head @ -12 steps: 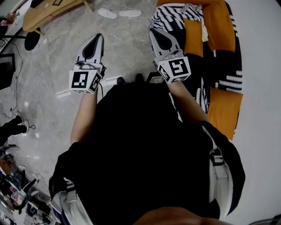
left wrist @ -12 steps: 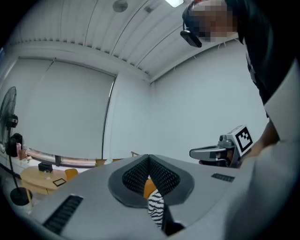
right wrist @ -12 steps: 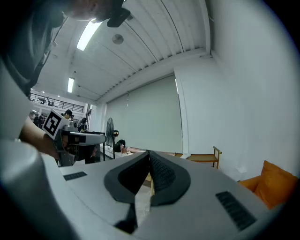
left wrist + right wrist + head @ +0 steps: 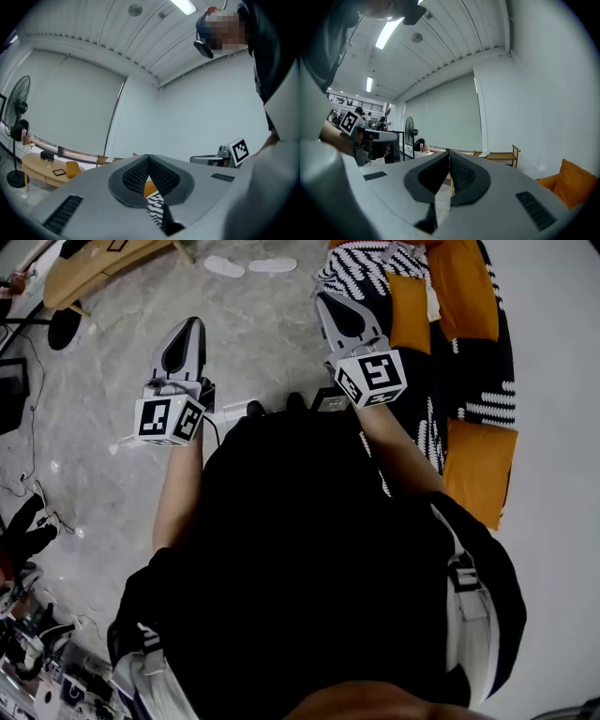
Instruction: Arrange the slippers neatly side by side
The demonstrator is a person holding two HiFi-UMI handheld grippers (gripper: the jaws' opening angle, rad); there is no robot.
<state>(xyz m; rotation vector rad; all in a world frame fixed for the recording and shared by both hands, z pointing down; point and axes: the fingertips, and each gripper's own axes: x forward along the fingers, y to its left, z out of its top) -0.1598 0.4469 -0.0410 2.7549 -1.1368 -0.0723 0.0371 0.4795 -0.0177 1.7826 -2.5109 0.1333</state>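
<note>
My left tool has drifted a little leftward and the right tool has hardly moved, so neither is any nearer the work. Both are closed, jaws together with nothing between them, held about level above the floor. The two white slippers lie well ahead on that floor — untouched, I judge, with the approach yet to make.
</note>
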